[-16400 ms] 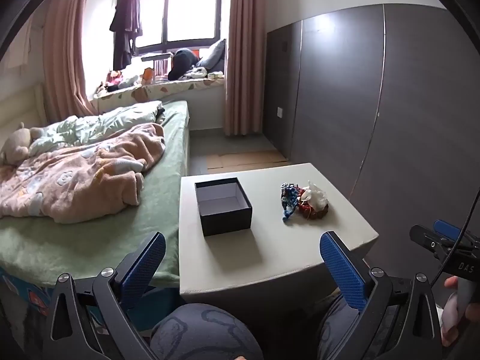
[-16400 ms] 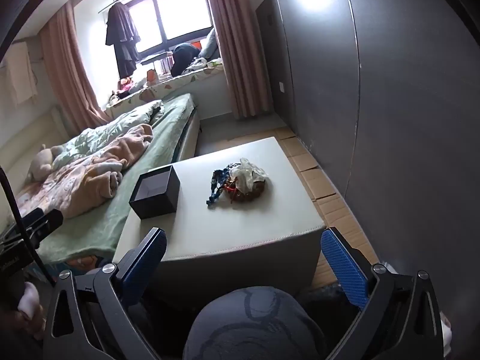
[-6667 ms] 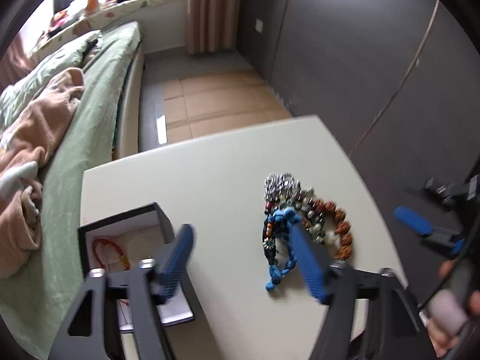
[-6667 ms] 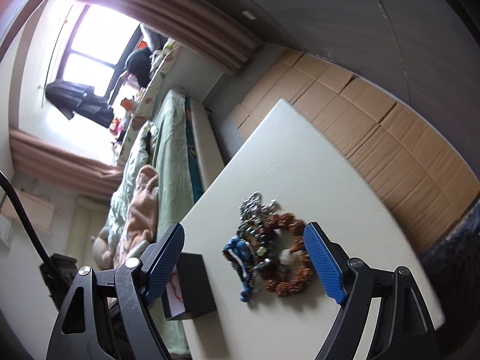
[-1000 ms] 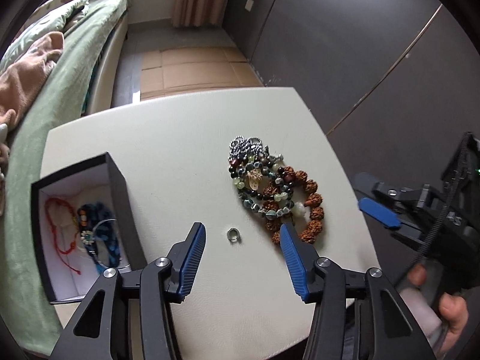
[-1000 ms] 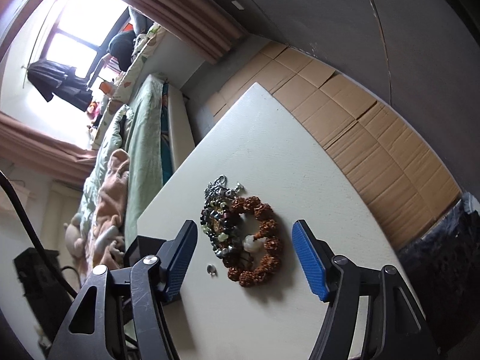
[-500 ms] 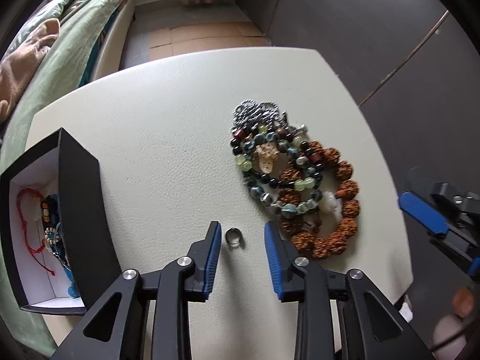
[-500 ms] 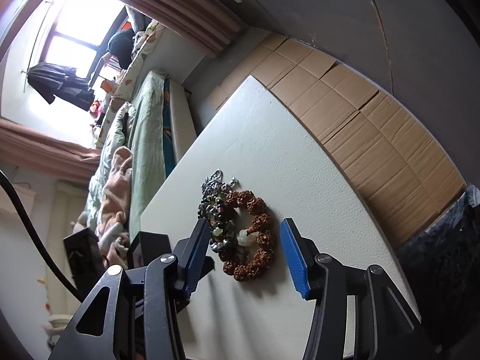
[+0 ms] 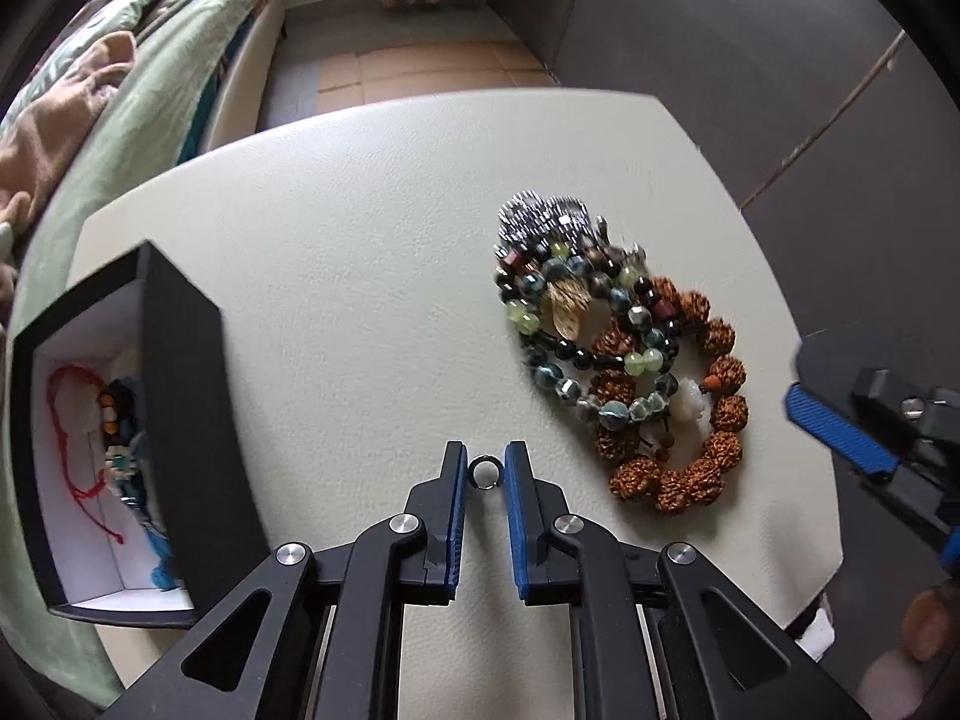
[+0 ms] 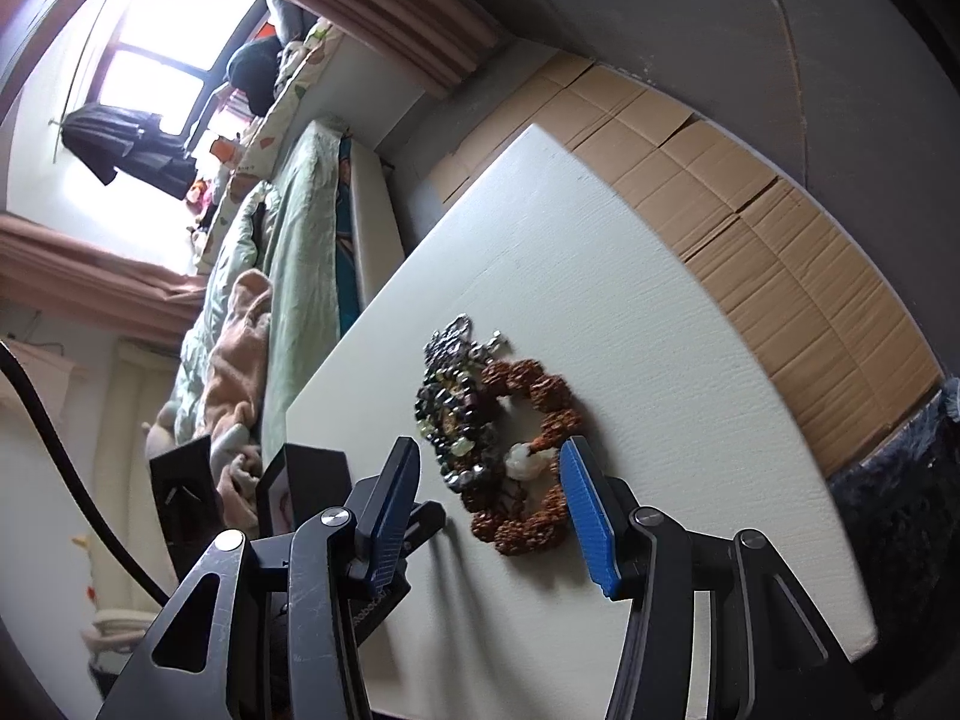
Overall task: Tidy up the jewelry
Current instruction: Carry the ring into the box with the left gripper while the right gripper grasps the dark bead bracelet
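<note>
A small metal ring (image 9: 483, 472) lies on the cream table (image 9: 360, 276). My left gripper (image 9: 485, 465) has its blue pads on both sides of the ring, nearly closed around it. A pile of bead bracelets (image 9: 618, 354) lies to the right; it also shows in the right wrist view (image 10: 498, 438). An open black box (image 9: 114, 438) at the left holds a red cord and a blue bracelet. My right gripper (image 10: 489, 480) is open and empty, low over the near part of the bracelet pile.
A bed with green sheet and pink blanket (image 9: 90, 90) runs along the table's left. Cardboard sheets (image 10: 750, 228) cover the floor beyond the table. A dark wall (image 9: 750, 60) stands to the right.
My left gripper has narrowed around the ring and moved forward onto it. My right gripper has closed a little and come nearer the bracelet pile.
</note>
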A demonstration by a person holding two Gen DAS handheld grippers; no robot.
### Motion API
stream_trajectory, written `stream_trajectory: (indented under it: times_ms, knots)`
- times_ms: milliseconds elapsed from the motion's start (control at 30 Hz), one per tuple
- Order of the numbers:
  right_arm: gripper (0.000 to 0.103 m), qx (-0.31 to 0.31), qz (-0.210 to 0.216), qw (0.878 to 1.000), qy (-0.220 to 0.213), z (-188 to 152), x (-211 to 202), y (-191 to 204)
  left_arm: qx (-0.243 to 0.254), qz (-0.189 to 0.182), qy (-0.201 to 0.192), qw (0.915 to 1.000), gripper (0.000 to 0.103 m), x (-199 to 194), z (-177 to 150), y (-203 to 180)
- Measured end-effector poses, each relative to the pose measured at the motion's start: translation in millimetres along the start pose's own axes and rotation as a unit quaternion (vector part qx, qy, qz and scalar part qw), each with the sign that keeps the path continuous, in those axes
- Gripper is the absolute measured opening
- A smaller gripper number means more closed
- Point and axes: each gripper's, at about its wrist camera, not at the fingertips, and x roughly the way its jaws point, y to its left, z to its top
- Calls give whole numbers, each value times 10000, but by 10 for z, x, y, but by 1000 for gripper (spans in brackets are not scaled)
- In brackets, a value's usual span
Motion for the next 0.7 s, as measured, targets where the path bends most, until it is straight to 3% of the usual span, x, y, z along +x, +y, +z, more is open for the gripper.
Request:
stream_trajectory:
  times_ms: [100,300,567,700]
  knots:
    - [38,28,159,9998,145,5,99,30,-89,-96,-115,9998,13,-121,2,80]
    - [34,43,114,9997,203,37,233,99,-163,-214,-335,9991,13,-371,6,208]
    - [29,6,-256,9993,267,131,456,173,-274,-325,-570,9975,13,-641,-39,395]
    - [11,-36,-513,9984,252,129,530,200,-360,-368,-700,9962,13,-781,-53,506]
